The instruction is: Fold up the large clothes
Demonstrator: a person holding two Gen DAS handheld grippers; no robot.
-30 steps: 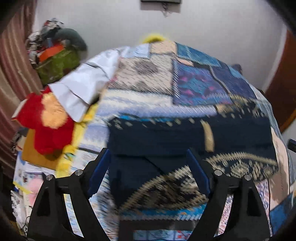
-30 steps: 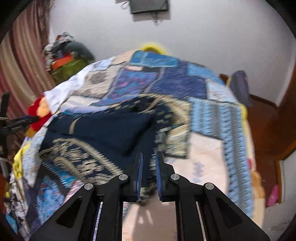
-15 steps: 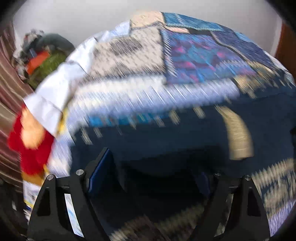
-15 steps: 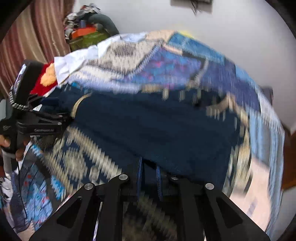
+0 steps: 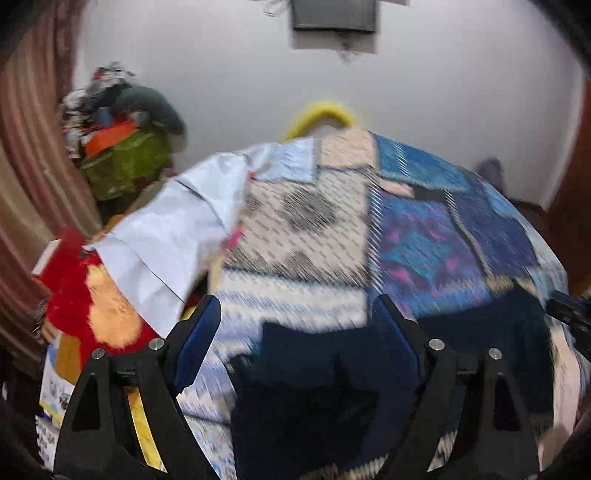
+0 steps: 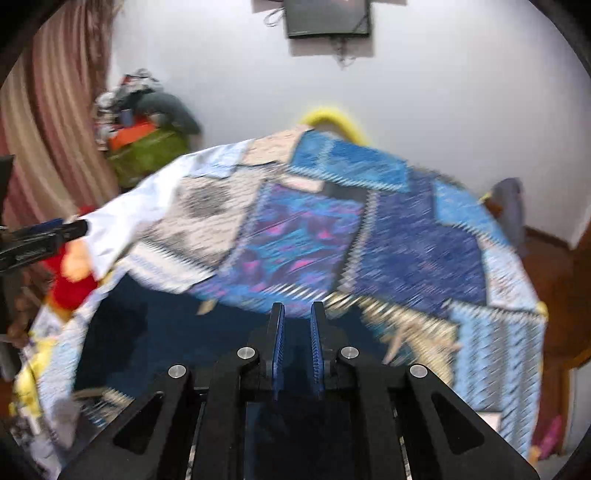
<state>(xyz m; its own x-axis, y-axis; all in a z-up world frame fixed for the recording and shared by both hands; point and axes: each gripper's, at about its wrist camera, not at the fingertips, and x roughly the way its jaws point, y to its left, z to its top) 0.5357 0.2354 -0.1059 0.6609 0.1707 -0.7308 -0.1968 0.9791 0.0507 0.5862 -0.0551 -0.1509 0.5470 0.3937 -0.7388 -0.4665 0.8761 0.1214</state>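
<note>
A dark navy garment with cream patterned trim point(image 5: 317, 373) lies partly folded on a patchwork-covered bed point(image 5: 417, 236). My left gripper point(image 5: 295, 314) is wide open above the garment's near left part, nothing between its fingers. In the right wrist view the navy garment point(image 6: 173, 332) spreads below and left of my right gripper point(image 6: 296, 314). Its jaws stand close with a narrow gap, and dark cloth sits low between them; the frame is blurred. The left gripper's tip point(image 6: 48, 236) shows at the left edge.
A white sheet point(image 5: 166, 240) and a red and orange plush point(image 5: 88, 295) lie on the bed's left side. A pile of clothes and a green bag point(image 5: 125, 162) stand by the curtain. A screen point(image 5: 332, 18) hangs on the wall. Wooden floor point(image 6: 550, 280) lies right.
Both grippers have lifted and tipped up from close over the navy garment, so the wall and screen show now. The left gripper stays open; the right stays nearly closed.
</note>
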